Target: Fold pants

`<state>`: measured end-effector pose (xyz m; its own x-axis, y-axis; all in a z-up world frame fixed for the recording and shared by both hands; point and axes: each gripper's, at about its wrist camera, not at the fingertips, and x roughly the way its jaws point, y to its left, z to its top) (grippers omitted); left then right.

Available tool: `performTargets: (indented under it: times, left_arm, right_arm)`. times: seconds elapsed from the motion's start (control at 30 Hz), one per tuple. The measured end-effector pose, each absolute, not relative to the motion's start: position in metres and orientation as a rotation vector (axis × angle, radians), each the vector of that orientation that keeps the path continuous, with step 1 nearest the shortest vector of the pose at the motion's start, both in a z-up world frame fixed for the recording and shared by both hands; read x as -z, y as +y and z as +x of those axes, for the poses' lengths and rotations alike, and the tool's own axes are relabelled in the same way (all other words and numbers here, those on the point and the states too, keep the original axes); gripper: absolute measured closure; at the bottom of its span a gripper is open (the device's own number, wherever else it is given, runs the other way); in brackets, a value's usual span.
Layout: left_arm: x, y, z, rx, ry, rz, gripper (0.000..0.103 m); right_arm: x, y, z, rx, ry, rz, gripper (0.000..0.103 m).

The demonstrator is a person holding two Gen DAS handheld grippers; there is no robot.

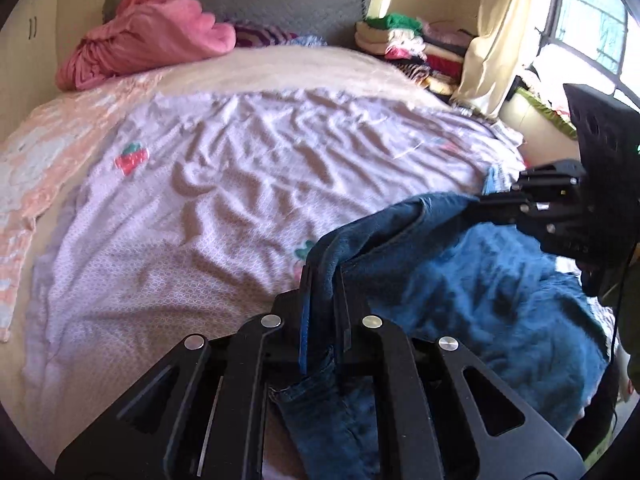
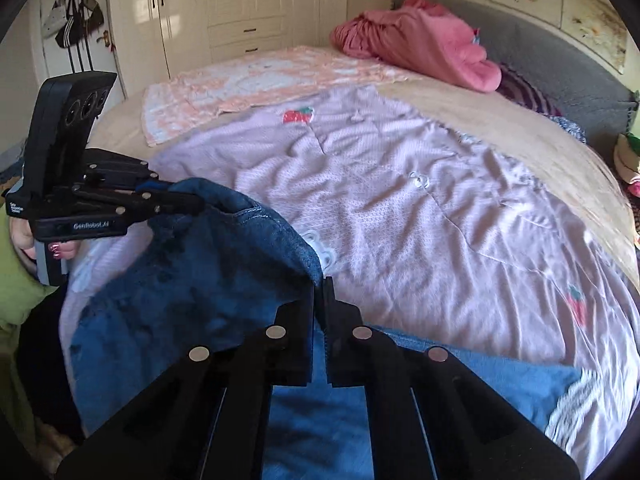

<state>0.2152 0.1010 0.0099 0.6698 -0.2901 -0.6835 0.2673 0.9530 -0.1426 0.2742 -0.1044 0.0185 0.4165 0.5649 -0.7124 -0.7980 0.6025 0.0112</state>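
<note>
Pants [image 1: 460, 276]: blue denim, bunched at the near edge of the bed, one edge lifted and stretched between the two grippers; rest lies on the sheet.
Left gripper [image 1: 323, 280]: fingers narrow, clamped on a fold of the pants edge; cloth hangs down between them.
Right gripper [image 2: 320, 288]: fingers nearly touching, pinching the same denim edge at its tip.
Spacing: each gripper shows in the other's view, near one another, denim edge taut between them.
Sheet [image 1: 248, 184]: lilac, heavily wrinkled, strawberry print [image 1: 131, 157]; covers most of the bed.
Towel [image 2: 256, 84]: peach-and-white patterned cloth, flat beside the sheet on the wardrobe side.
Pink blanket [image 1: 148, 40]: crumpled heap against the grey headboard [image 1: 280, 4].
Clothes stack [image 1: 404, 44]: folded piles in the corner by the cream curtain [image 1: 496, 40] and window.
Wardrobe [image 2: 240, 4]: cream doors, dark handles; bags [image 2: 76, 24] hang on the wall beside it.
Obstruction: nothing between grippers and pants; own finger linkages block the lower part of both views.
Writing: "GenRobot.AI" in white on the left gripper body [image 2: 94, 225]; small label next to it unreadable.
</note>
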Motion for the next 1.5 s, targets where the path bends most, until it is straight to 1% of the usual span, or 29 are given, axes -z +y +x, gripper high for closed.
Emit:
performTargets:
  times: [0.2,0.37,0.5,0.67,0.8,1.13,1.23,1.4,1.5]
  left_arm:
    - [-0.031,0.091,0.175,0.345,0.704,0.006,0.100]
    - [-0.031,0.084,0.133,0.386,0.662,0.037,0.100]
    - [-0.019,0.075,0.093,0.416,0.633,0.100,0.100]
    - [0.006,0.072,0.058,0.432,0.674,0.117,0.100]
    - [0.016,0.073,0.040,0.430,0.701,0.124,0.100]
    - [0.036,0.073,0.029,0.424,0.767,0.141,0.100]
    - [0.036,0.074,0.023,0.432,0.774,0.140,0.098]
    - [0.030,0.086,0.012,0.442,0.795,0.074,0.095]
    - [0.024,0.091,0.000,0.442,0.807,0.067,0.094]
  right_arm:
    - [-0.035,-0.125,0.216,-0.871,0.694,-0.310,0.100]
    - [-0.035,-0.140,0.165,-0.851,0.680,-0.290,0.100]
    - [-0.025,-0.147,0.127,-0.853,0.697,-0.272,0.100]
    - [-0.010,-0.148,0.090,-0.858,0.729,-0.243,0.100]
    - [0.008,-0.143,0.061,-0.880,0.768,-0.226,0.100]
    - [0.056,-0.131,0.041,-0.862,0.865,-0.200,0.099]
    - [0.060,-0.133,0.040,-0.861,0.871,-0.194,0.099]
    - [0.059,-0.132,0.039,-0.881,0.870,-0.191,0.095]
    - [0.061,-0.130,0.037,-0.891,0.871,-0.191,0.095]
